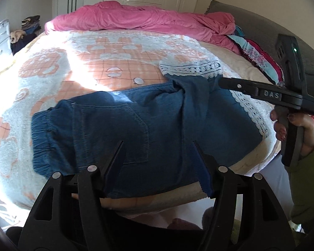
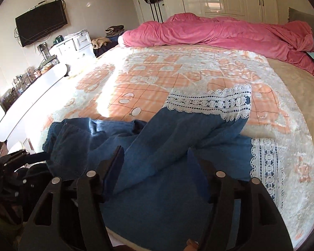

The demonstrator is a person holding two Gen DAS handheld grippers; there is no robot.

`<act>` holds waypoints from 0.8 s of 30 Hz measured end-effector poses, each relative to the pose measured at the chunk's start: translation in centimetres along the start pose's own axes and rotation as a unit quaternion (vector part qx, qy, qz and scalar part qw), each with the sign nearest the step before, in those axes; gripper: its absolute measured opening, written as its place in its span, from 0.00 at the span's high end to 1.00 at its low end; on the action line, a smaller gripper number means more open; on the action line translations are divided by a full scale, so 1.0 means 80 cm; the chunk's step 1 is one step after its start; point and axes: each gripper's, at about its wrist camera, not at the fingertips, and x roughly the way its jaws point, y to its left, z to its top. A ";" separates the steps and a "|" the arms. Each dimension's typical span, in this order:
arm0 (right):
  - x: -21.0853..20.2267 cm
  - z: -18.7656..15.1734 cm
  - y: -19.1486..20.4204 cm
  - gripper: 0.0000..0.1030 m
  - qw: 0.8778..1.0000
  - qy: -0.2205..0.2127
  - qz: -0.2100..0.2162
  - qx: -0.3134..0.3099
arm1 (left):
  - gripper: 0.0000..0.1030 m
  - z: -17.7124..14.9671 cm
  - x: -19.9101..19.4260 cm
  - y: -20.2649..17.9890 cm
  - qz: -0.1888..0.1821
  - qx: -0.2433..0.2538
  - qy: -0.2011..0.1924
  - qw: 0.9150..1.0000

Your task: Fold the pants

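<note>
Blue denim pants (image 1: 136, 129) with white lace cuffs (image 1: 190, 68) lie across the near side of the bed, elastic waistband (image 1: 43, 138) to the left. One leg is folded back over the other, its lace cuff (image 2: 209, 102) lying further up the bed. My left gripper (image 1: 158, 144) is open and empty, above the seat and back pocket. My right gripper (image 2: 155, 152) is open and empty, above the legs. In the left wrist view the right gripper (image 1: 224, 82) reaches in from the right over the legs, held by a hand.
The pants rest on a white and orange patterned blanket (image 1: 106, 62). A bunched pink duvet (image 1: 136, 18) lies along the far side. Folded colourful cloths (image 1: 259, 56) sit at the far right. A white dresser (image 2: 71, 46) and a wall TV (image 2: 41, 23) stand left of the bed.
</note>
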 end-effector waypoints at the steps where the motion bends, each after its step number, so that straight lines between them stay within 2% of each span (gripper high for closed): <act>1: 0.008 0.009 0.000 0.38 1.000 0.001 -0.003 -0.004 | 0.47 0.002 0.009 -0.005 -0.012 0.001 0.007 1.000; 4: 0.036 0.036 -0.001 0.36 1.000 0.008 -0.002 -0.009 | 0.48 0.006 0.039 -0.018 -0.043 0.005 0.033 0.999; 6: 0.059 0.054 -0.001 0.36 1.000 0.019 0.002 -0.011 | 0.54 0.008 0.060 -0.024 -0.056 0.005 0.051 0.997; 8: 0.082 0.069 0.000 0.36 0.999 0.032 -0.014 -0.020 | 0.61 0.010 0.078 -0.022 -0.075 -0.009 0.070 0.995; 12: 0.133 0.094 0.004 0.36 0.997 0.053 -0.036 -0.045 | 0.65 0.022 0.101 -0.016 -0.093 -0.037 0.083 0.992; 16: 0.182 0.106 0.007 0.36 0.991 0.084 -0.081 -0.068 | 0.72 0.026 0.114 -0.030 -0.104 -0.025 0.085 0.991; 17: 0.196 0.110 0.007 0.36 0.989 0.094 -0.093 -0.071 | 0.76 0.025 0.114 -0.035 -0.105 -0.016 0.082 0.991; 19: 0.218 0.114 0.000 0.36 0.985 0.110 -0.117 -0.063 | 0.79 0.020 0.115 -0.048 -0.096 0.012 0.079 0.992; 22: 0.243 0.120 -0.015 0.36 0.986 0.124 -0.106 -0.028 | 0.80 0.011 0.117 -0.056 -0.096 0.031 0.075 0.992; 23: 0.250 0.121 -0.021 0.36 0.986 0.128 -0.107 -0.015 | 0.80 0.009 0.117 -0.057 -0.097 0.033 0.072 0.992; 24: 0.255 0.121 -0.025 0.49 0.984 0.129 -0.118 -0.015 | 0.80 0.008 0.116 -0.056 -0.098 0.034 0.070 0.992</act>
